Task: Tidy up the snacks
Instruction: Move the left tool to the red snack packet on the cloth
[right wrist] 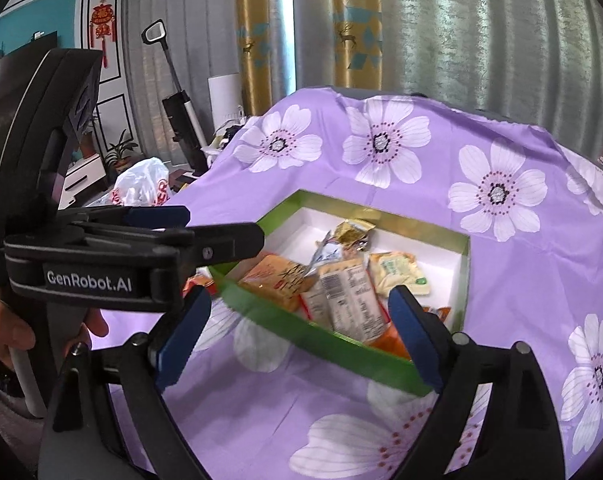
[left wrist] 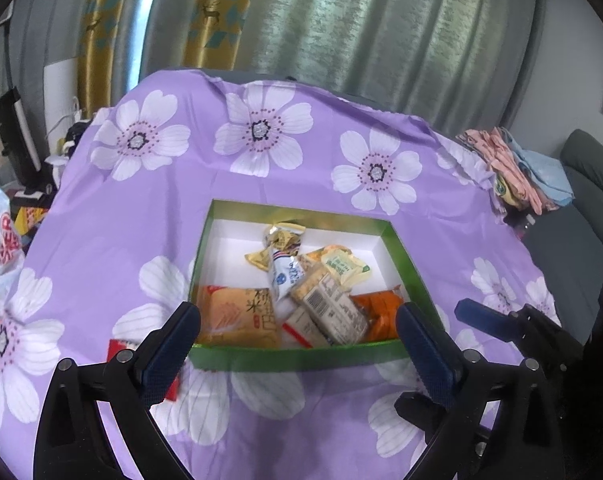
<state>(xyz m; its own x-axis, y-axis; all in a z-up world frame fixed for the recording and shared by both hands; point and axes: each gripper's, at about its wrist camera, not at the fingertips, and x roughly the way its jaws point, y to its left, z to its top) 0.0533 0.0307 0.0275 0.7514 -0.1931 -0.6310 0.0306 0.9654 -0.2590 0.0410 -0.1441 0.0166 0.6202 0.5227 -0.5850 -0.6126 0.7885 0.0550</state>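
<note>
Crinkling foil snack packets (left wrist: 301,292) inside rectangular green cardboard box (left wrist: 301,358)

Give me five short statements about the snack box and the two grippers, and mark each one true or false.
1. The green box holds several wrapped snacks. True.
2. The left gripper is clamped on a packet. False: its jaws stand wide open with nothing gripped between them.
3. The box sits on a purple cloth printed with white flowers. True.
4. The inside of the box is red. False: the lining is white, with green walls.
5. The right gripper has its jaws open and empty. True.
</note>
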